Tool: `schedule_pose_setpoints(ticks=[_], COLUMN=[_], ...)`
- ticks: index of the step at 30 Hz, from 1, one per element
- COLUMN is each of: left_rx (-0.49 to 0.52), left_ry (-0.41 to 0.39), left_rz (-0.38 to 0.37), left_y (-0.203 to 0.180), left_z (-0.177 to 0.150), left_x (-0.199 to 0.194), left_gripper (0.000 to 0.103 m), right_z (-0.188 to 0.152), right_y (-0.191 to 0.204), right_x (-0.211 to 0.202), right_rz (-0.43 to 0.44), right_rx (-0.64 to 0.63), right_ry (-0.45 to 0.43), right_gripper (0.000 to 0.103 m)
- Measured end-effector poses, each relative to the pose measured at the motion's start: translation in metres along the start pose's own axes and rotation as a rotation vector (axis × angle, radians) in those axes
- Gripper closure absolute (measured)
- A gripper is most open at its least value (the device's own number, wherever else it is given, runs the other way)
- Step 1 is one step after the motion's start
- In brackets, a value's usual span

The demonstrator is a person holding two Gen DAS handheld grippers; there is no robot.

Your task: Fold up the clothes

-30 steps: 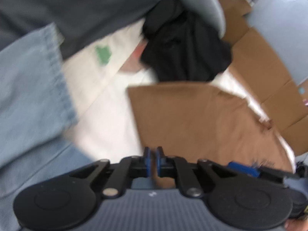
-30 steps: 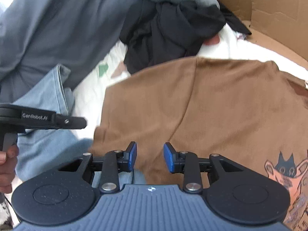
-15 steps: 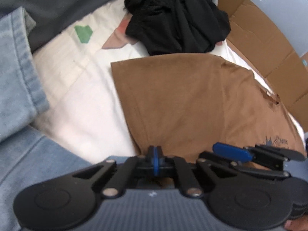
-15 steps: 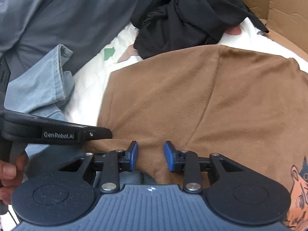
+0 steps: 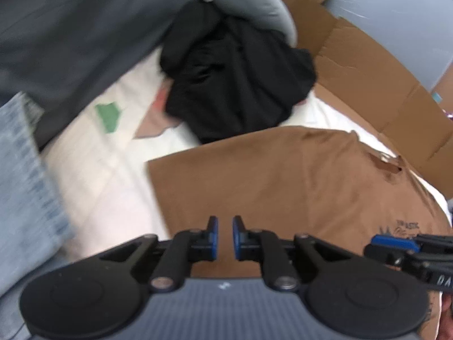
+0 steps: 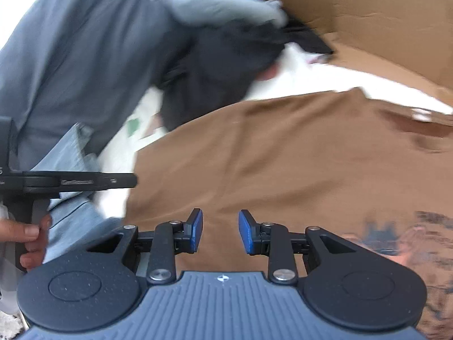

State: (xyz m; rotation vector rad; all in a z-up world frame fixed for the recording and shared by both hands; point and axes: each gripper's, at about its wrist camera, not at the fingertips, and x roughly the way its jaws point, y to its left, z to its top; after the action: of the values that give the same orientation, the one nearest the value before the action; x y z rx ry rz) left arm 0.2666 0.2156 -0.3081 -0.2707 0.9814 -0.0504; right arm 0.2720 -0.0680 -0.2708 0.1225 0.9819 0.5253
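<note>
Released since earlier, brown shirt [image 5: 283,175] lies beneath opening, empty left gripper [image 5: 225,233].

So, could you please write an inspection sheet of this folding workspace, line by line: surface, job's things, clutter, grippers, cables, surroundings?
Surface: white bedding with small green and pink patches, partly covered by clothes.
Job's things: brown T-shirt spread flat, printed graphic near its right edge.
Clutter: black garment bunched behind the shirt; grey garments and blue jeans piled to the left.
Grippers: left gripper jaws opening, narrow gap over the shirt's near edge, nothing pinched; right gripper jaws opening, wider gap, nothing between them.
Cables: nothing seen.
Surroundings: cardboard behind the bedding; a hand on the left gripper's handle.
</note>
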Motion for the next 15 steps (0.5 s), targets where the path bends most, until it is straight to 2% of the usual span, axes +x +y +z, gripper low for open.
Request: schedule_pose_setpoints(ticks=[5,8,15], left_rx=[0.080,0.163,0.223], left_ry=[-0.026,-0.039,-0.046], left_rz=[-0.052,-0.080,-0.097], left_y=[-0.034,-0.059,-0.110], left_z=[0.014,0.028,0.058], left_x=[0.012,0.024,0.069], left_gripper=[0.085,0.085,0.085], right_z=[0.005,0.006,0.004], right_y=[-0.051,-0.088,-0.197], right_x=[-0.031,-0.043,-0.061], right_rz=[-0.103,-0.195,-0.427], right_rx=[0.023,0.020,0.084], right_ry=[-0.048,-0.076,-0.108], right_gripper=[0.065,0.065,0.064])
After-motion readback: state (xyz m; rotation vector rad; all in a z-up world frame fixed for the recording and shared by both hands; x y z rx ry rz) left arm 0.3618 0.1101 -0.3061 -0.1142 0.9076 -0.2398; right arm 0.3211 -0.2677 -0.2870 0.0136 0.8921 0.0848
